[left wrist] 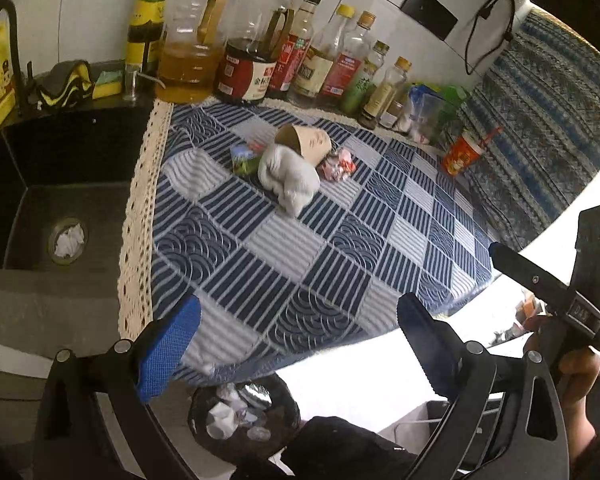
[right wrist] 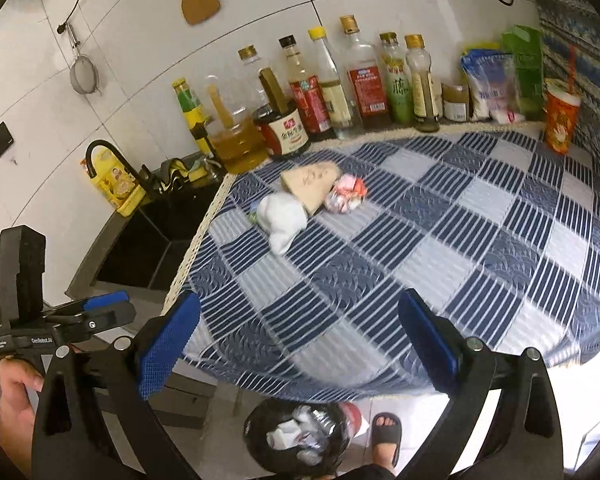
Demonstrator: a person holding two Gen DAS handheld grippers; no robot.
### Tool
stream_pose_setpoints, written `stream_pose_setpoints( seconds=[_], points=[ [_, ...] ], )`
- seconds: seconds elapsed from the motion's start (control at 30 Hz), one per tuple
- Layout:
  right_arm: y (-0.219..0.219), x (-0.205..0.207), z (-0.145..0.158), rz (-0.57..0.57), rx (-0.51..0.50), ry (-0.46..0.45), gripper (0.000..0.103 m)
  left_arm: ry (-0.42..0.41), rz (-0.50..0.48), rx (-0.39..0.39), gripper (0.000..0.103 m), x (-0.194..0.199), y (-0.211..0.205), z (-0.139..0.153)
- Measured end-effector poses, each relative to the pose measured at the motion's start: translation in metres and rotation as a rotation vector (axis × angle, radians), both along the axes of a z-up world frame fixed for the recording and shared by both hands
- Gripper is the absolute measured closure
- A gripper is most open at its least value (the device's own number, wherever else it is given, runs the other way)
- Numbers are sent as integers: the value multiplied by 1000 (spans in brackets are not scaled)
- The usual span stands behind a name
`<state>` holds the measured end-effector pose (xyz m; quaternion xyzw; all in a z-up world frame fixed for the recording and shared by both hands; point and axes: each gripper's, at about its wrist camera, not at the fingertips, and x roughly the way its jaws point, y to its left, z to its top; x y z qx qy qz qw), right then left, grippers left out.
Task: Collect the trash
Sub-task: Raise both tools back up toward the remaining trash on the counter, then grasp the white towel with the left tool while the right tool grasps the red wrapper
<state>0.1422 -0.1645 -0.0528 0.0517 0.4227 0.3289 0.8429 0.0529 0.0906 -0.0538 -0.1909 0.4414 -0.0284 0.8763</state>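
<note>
A small pile of trash lies on the blue checked cloth toward the bottles. It holds a tipped brown paper cup, a crumpled white tissue, a red-and-white wrapper and a green wrapper. My left gripper hangs open and empty over the counter's near edge, well short of the pile. My right gripper is likewise open and empty, beside the left one. Below the counter edge stands a black bin with crumpled paper inside.
Several sauce and oil bottles line the back wall. A red cup with a straw stands at the far right. Left of the cloth is a black sink with white paper in its drain. A person's sandalled foot is beside the bin.
</note>
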Motion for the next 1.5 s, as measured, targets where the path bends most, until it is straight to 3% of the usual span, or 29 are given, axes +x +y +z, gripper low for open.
stream_pose_setpoints(
  seconds=[0.3,0.7,0.93,1.03,1.5],
  points=[
    [-5,70,-6,97,27,14,5,17,60,8,8,49,-10,-1],
    [21,162,-53,241,42,100,5,76,152,51,8,115,-19,-17],
    [35,193,-76,295,12,116,9,107,199,58,11,148,-21,-33],
    [40,208,-86,320,8,140,15,124,213,55,11,160,-21,-42],
    [72,252,-114,416,44,258,16,223,293,28,11,202,-13,-83]
  ],
)
